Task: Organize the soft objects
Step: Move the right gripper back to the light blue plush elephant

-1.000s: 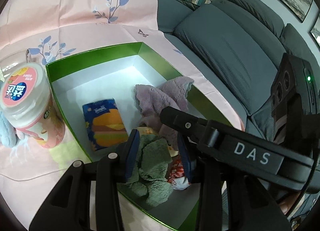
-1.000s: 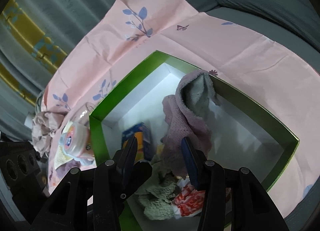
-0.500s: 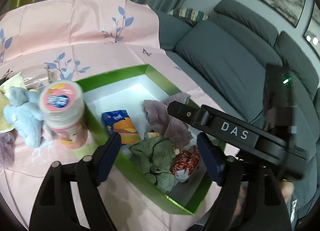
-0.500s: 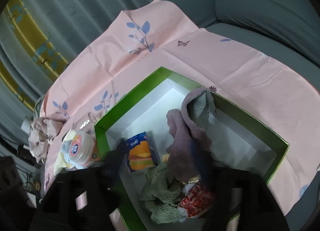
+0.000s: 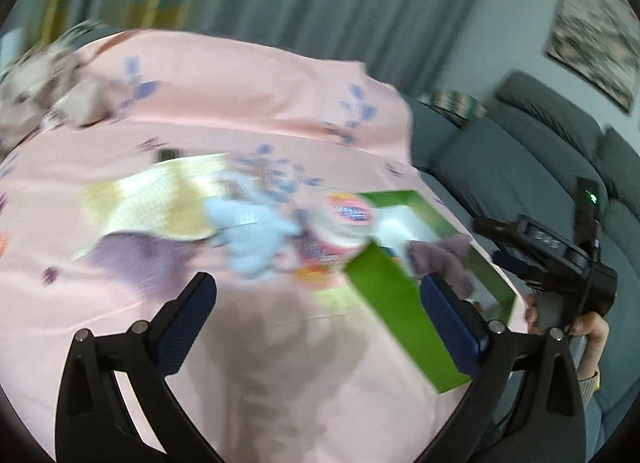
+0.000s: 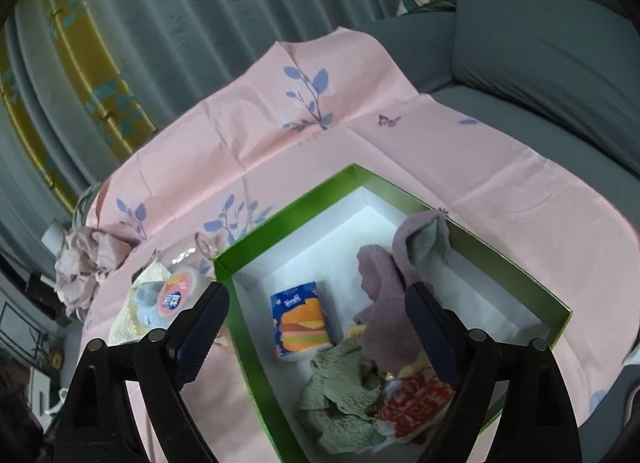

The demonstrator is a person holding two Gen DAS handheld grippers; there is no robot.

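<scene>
The green box (image 6: 288, 219) holds a mauve towel (image 6: 384, 303), a crumpled green cloth (image 6: 344, 391), a burger-print tissue pack (image 6: 302, 321) and a red-and-white packet (image 6: 416, 403). My right gripper (image 6: 316, 303) hovers above the box, its jaws opening with nothing pressed between them. My left gripper (image 5: 316, 295) is over the pink tablecloth left of the box (image 5: 384, 295), its jaws opening and empty. Ahead of it, blurred, lie a light blue plush (image 5: 252, 239), a yellow cloth (image 5: 160, 203) and a purple cloth (image 5: 132, 259).
A pink-lidded jar (image 6: 178, 295) stands against the box's left wall, beside the plush. A crumpled pinkish cloth (image 6: 84, 263) lies at the table's far left edge. A grey sofa (image 6: 540, 43) runs along the right. A person's hand (image 5: 588, 329) grips the right tool.
The left gripper let go of the green cloth, opened wide and swung left out of the box. The right gripper opened off the mauve towel and rose a little.
</scene>
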